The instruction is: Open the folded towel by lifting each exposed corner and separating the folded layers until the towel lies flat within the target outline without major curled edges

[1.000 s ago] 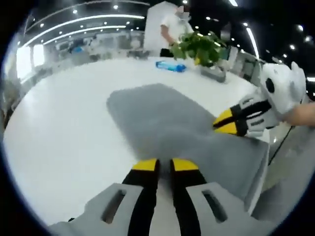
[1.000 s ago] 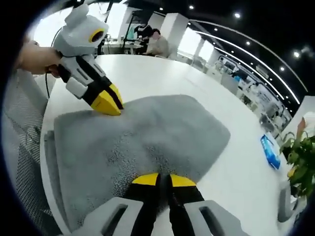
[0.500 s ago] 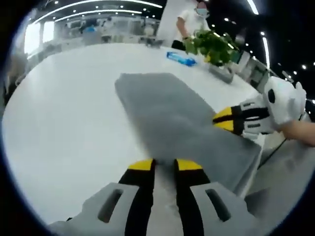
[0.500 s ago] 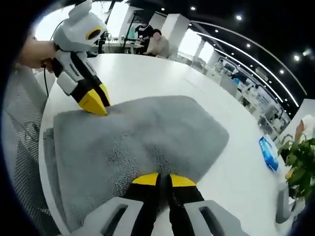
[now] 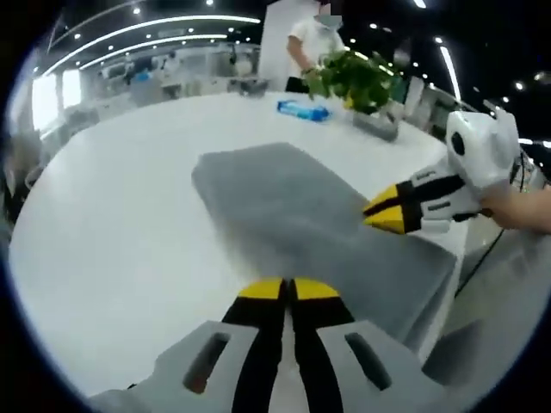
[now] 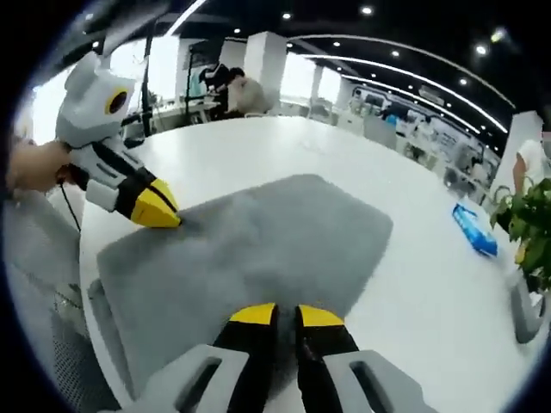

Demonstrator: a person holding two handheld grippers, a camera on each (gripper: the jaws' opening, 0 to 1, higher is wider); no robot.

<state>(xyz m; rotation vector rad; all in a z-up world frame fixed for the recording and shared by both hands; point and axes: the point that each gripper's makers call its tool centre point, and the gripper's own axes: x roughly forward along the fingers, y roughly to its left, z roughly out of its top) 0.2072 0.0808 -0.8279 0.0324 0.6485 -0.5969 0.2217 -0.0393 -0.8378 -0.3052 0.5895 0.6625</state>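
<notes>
A grey towel (image 5: 301, 215) lies folded on the white table (image 5: 112, 224), reaching the table's near edge. In the left gripper view my left gripper (image 5: 288, 290) is shut at the towel's near edge, its yellow tips pressed together on the fabric. My right gripper (image 5: 385, 212) comes in from the right, its tips together on the towel's side edge. In the right gripper view the towel (image 6: 258, 241) spreads ahead of my right gripper (image 6: 287, 316), whose jaws stand almost together over its near edge. The left gripper (image 6: 161, 211) touches the towel's left edge, held by a hand.
A blue packet (image 5: 301, 109) and a potted plant (image 5: 349, 77) stand at the table's far side, with a person (image 5: 310, 39) behind. The same packet (image 6: 474, 231) and plant (image 6: 534, 224) appear at right. A mesh chair (image 6: 34, 258) sits beside the table edge.
My left jaws have come together from slightly apart. Both views have shifted with the hands; the right gripper's view now looks from higher. The towel lies much as before.
</notes>
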